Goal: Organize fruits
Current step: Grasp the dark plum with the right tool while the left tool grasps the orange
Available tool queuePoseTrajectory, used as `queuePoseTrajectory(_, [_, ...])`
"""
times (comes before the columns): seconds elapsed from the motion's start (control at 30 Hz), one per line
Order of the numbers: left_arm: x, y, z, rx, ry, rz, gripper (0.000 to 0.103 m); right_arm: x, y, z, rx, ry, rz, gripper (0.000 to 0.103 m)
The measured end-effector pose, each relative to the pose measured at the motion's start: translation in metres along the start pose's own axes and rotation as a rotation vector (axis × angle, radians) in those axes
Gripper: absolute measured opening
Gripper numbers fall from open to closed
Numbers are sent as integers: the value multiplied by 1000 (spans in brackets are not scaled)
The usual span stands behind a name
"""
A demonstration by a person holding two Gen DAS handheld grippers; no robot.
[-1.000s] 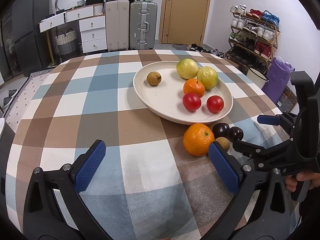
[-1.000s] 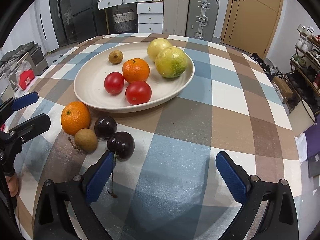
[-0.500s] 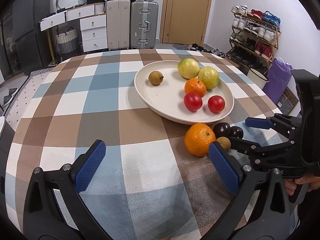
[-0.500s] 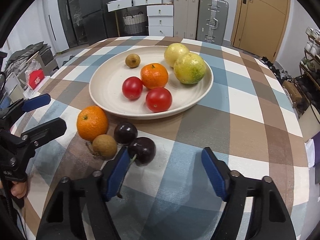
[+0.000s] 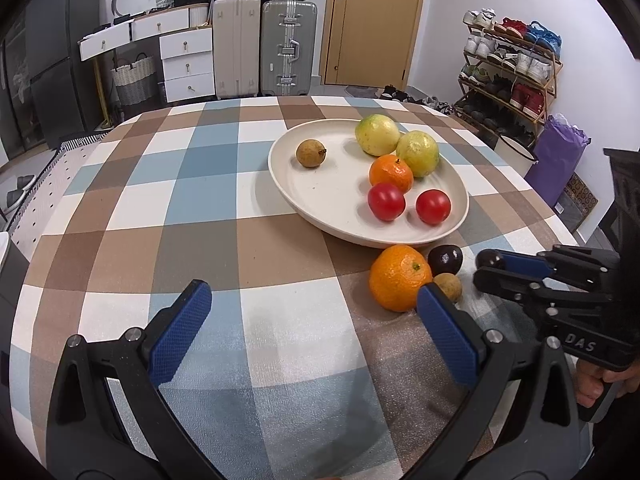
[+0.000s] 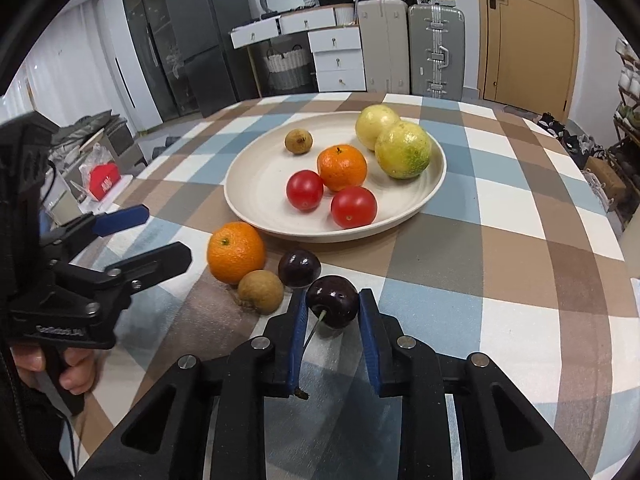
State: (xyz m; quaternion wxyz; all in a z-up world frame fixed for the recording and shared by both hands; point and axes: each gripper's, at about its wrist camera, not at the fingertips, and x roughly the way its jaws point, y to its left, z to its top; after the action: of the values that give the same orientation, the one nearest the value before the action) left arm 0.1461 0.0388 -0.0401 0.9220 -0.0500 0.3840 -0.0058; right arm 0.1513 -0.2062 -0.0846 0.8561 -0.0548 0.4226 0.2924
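**Right jaws closed in, left jaws spread**

My right gripper (image 6: 332, 312), a black plastic two-finger tool with blue textured pads, sits low over the tabletop with its fingers drawn close together; both pads (image 6: 298, 332) press the sides of a dark round cherry (image 6: 333, 306). My right hand (image 5: 604, 384) wraps the black pistol handle under it, fingertips curled on the trigger, and the tool points level toward my left. My left gripper (image 5: 316, 332), the same black frame and blue pads, hangs above the table with its fingers spread wide, nothing between them. My left hand (image 6: 60, 368) grips its handle from below, knuckles bent, the tool tilted slightly down.
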Motion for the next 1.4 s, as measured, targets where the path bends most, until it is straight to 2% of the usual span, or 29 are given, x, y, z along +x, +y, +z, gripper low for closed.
queuePoseTrajectory(0.13, [2, 1, 0, -7, 11, -2, 103, -17, -2, -5, 26, -39, 18, 26])
queuePoseTrajectory(0.43, [8, -3, 1, -20, 36, -54, 103, -32, -7, -4, 50, -55, 30, 26])
queuePoseTrajectory(0.63, [19, -3, 7, -66, 62, -52, 102, -36, -17, -5, 84, -61, 41, 26])
queuePoseTrajectory(0.87, [30, -19, 13, -46, 76, -66, 101, -41, -23, -2, 98, -73, 40, 26])
queuePoseTrajectory(1.0, [39, -27, 16, -46, 95, -78, 91, -44, -26, -2, 103, -79, 39, 26])
queuePoseTrajectory(1.07, [40, -27, 17, -61, 101, -109, 80, -45, -26, -1, 103, -80, 37, 26])
queuePoseTrajectory(1.13, [41, -24, 17, -89, 112, -167, 63, -46, -27, -1, 106, -83, 39, 26])
queuePoseTrajectory(1.17, [41, -23, 16, -101, 117, -186, 59, -46, -26, -1, 106, -84, 40, 26])
queuePoseTrajectory(1.23, [42, -21, 16, -125, 127, -232, 45, -47, -26, 0, 104, -85, 39, 26])
queuePoseTrajectory(1.3, [41, -20, 16, -129, 134, -243, 37, -47, -24, 0, 100, -84, 39, 26])
queuePoseTrajectory(1.4, [40, -20, 15, -123, 135, -244, 37, -46, -23, 0, 97, -84, 41, 26])
